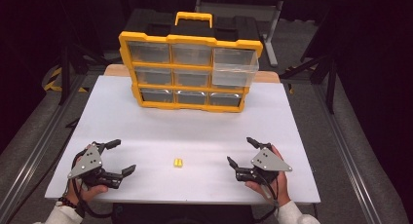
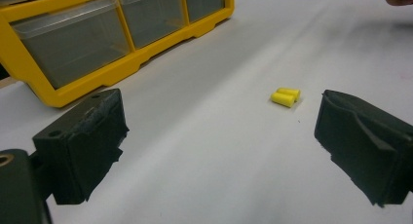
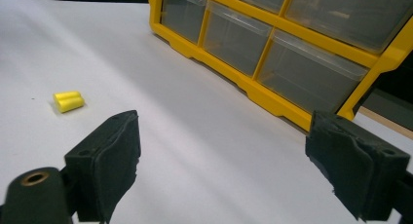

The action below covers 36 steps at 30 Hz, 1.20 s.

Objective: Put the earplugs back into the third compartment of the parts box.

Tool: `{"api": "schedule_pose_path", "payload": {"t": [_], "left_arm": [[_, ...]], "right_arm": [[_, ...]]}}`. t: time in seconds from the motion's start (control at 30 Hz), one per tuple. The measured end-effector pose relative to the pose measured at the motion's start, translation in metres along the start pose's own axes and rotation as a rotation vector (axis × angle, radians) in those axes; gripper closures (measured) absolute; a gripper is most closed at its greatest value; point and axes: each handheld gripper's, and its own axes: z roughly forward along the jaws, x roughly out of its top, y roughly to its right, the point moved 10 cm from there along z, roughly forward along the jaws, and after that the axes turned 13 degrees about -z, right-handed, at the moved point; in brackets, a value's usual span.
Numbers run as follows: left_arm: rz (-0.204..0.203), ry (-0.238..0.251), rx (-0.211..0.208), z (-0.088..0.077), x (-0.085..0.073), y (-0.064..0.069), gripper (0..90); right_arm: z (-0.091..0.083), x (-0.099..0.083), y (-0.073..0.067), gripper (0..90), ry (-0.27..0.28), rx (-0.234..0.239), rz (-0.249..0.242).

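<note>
You are working in a lab or workshop recording bay: a white bench [image 1: 195, 131] stands between dark curtained sides, metal floor rails [image 1: 29, 156] and stand legs around it, with a yellow parts organiser [image 1: 190, 70] on top.

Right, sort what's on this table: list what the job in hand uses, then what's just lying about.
In use:
- yellow earplugs, between the two grippers
- left gripper, jaws open
- right gripper, jaws open
- yellow drawer organizer, top right drawer pulled out

Lying about:
- nothing else on the white table

left gripper [image 1: 121, 157]: jaws wide apart | right gripper [image 1: 239, 151]: jaws wide apart
</note>
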Motion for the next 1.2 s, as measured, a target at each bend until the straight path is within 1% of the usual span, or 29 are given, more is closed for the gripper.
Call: {"api": "schedule_pose_path", "payload": {"t": [0.13,0.17,0.33,0.4,0.47,0.53,0.57,0.6,0.63,0.83,0.87,0.9,0.93,0.97,1.0,1.07,1.1,1.13,1.17,1.2], "left_arm": [[0.008,-0.014,0.007,0.002,-0.002,-0.001,5.8],[0.015,-0.018,0.012,0.003,-0.003,-0.001,5.8],[0.027,-0.033,0.010,0.001,-0.006,0.000,5.5],[0.028,-0.028,0.016,0.000,-0.006,0.000,5.4],[0.023,-0.024,0.021,-0.001,-0.006,0.000,5.3],[0.025,-0.029,0.023,-0.002,-0.007,0.000,5.3],[0.026,-0.031,0.022,-0.002,-0.007,0.000,5.2],[0.028,-0.033,0.025,-0.002,-0.007,0.000,5.2],[0.027,-0.031,0.026,-0.002,-0.007,-0.001,5.2],[0.027,-0.029,0.027,-0.003,-0.007,-0.001,5.1],[0.027,-0.029,0.027,-0.003,-0.007,-0.001,5.0],[0.027,-0.028,0.027,-0.003,-0.007,-0.001,5.0],[0.027,-0.028,0.027,-0.003,-0.007,-0.001,5.0],[0.026,-0.027,0.030,-0.003,-0.007,-0.001,5.0],[0.027,-0.027,0.030,-0.003,-0.007,-0.002,5.0],[0.026,-0.026,0.028,-0.002,-0.007,-0.001,5.0],[0.028,-0.029,0.029,-0.003,-0.007,-0.001,5.0],[0.026,-0.031,0.028,-0.002,-0.007,-0.001,5.0],[0.026,-0.031,0.028,-0.002,-0.007,-0.001,5.0],[0.027,-0.032,0.026,-0.002,-0.008,-0.001,5.0]], "right_arm": [[-0.001,-0.001,0.002,14.1,-0.005,-0.002,-0.001],[0.000,0.000,0.002,14.1,-0.005,0.003,0.002],[0.003,0.002,0.000,14.5,-0.003,0.015,-0.004],[0.006,0.006,-0.004,14.8,-0.002,0.041,-0.020],[0.008,0.007,-0.006,15.8,-0.008,0.063,-0.026],[0.011,0.008,-0.008,16.1,-0.011,0.097,-0.021],[0.012,0.010,-0.010,16.1,-0.014,0.121,-0.025],[0.012,0.011,-0.012,16.1,-0.015,0.135,-0.028],[0.013,0.013,-0.014,16.0,-0.017,0.161,-0.028],[0.025,0.022,-0.022,15.3,-0.041,0.234,-0.053],[0.027,0.023,-0.023,15.0,-0.042,0.238,-0.059],[0.030,0.025,-0.025,14.9,-0.053,0.252,-0.066],[0.032,0.027,-0.027,14.9,-0.058,0.255,-0.080],[0.034,0.029,-0.030,14.9,-0.053,0.267,-0.093],[0.036,0.030,-0.033,14.6,-0.057,0.284,-0.102],[0.041,0.033,-0.039,15.1,-0.068,0.299,-0.130],[0.045,0.035,-0.044,15.9,-0.068,0.323,-0.143],[0.047,0.036,-0.046,17.9,-0.069,0.335,-0.147],[0.047,0.036,-0.046,17.9,-0.069,0.335,-0.147],[0.055,0.039,-0.051,19.0,-0.066,0.359,-0.158]]}}
